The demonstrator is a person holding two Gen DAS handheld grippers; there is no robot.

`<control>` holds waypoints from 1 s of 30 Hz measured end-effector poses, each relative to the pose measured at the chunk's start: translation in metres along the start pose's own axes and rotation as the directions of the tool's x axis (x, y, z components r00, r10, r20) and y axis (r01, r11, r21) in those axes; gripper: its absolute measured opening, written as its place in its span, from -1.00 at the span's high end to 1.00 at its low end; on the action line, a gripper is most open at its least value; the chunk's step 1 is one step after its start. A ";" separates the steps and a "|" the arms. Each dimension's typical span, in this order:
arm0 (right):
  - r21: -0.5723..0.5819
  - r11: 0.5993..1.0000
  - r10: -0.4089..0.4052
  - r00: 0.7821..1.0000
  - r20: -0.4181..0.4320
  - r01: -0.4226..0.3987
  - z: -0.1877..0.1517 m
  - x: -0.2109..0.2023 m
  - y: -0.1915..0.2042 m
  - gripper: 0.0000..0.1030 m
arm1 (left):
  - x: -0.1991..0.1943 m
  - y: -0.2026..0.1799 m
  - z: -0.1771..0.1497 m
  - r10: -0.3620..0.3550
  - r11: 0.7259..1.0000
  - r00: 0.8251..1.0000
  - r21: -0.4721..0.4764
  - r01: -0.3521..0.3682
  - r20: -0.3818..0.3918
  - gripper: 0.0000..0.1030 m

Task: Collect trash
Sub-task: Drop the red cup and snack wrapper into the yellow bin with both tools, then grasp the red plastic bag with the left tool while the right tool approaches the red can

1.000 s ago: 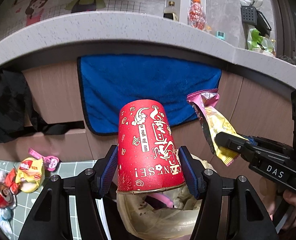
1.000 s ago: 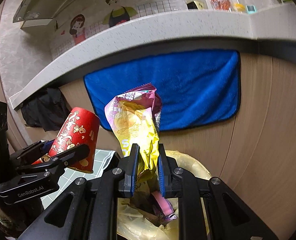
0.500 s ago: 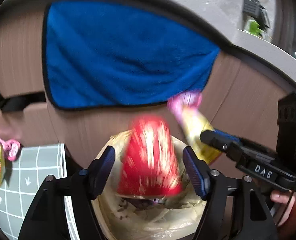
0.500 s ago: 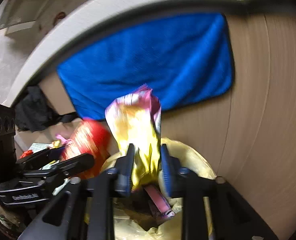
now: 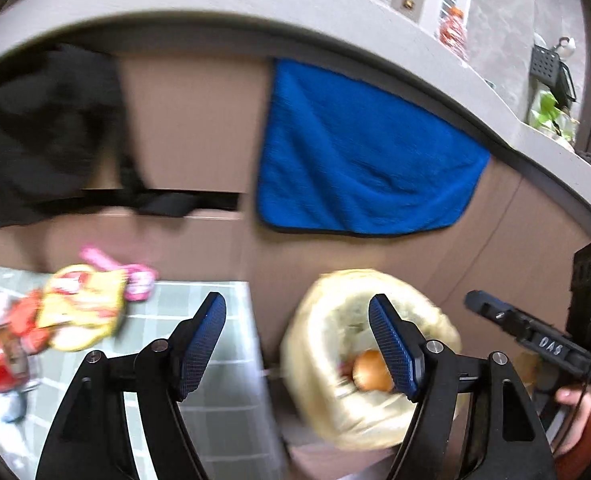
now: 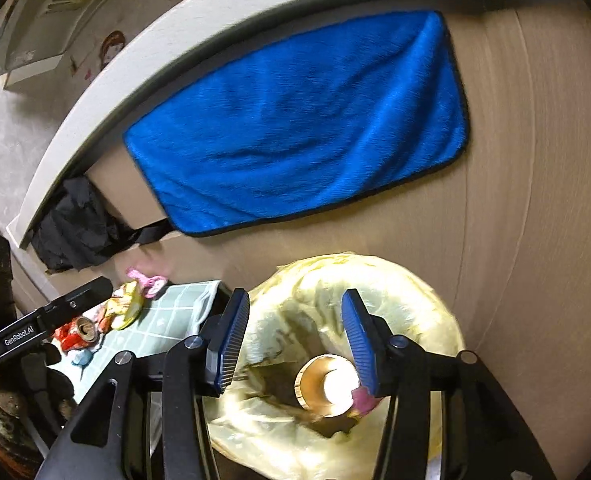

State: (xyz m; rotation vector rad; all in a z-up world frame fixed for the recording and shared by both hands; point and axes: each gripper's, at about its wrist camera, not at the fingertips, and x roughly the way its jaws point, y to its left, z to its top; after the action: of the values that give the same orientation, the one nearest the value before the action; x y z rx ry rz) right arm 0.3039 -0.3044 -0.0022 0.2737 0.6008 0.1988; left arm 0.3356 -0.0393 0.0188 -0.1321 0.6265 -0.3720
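A bin lined with a yellow bag (image 6: 379, 280) stands against the wooden cabinet; it also shows in the left wrist view (image 5: 323, 340). The paper cup (image 6: 327, 384) lies inside it, its open mouth facing up, with a bit of pink wrapper (image 6: 362, 399) beside it. My right gripper (image 6: 295, 336) is open and empty above the bin. My left gripper (image 5: 297, 344) is open and empty, over the bin's left edge and the table corner. More trash lies on the green checked table: a yellow snack bag (image 5: 83, 304), a pink wrapper (image 5: 135, 276) and a red can (image 6: 77, 330).
A blue towel (image 5: 359, 168) hangs from the counter edge above the bin. Black cloth (image 5: 43, 136) hangs at the left. The table's right edge (image 5: 251, 344) is close to the bin.
Both grippers have opened. The red cup and the yellow-pink wrapper have dropped into the bin. The left gripper has swung left, toward the table.
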 end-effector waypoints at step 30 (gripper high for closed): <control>-0.178 0.951 0.212 0.953 -0.218 -0.252 -0.081 0.068 0.227 0.13 | -0.096 0.349 -0.054 0.369 0.862 0.929 -0.360 -0.356 -0.036 -0.45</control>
State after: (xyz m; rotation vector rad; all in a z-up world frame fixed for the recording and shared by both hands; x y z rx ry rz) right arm 0.2878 -0.0561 -0.0316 0.1256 0.7377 0.5184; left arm 0.3366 0.3193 -0.0533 -0.3665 0.6665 0.1169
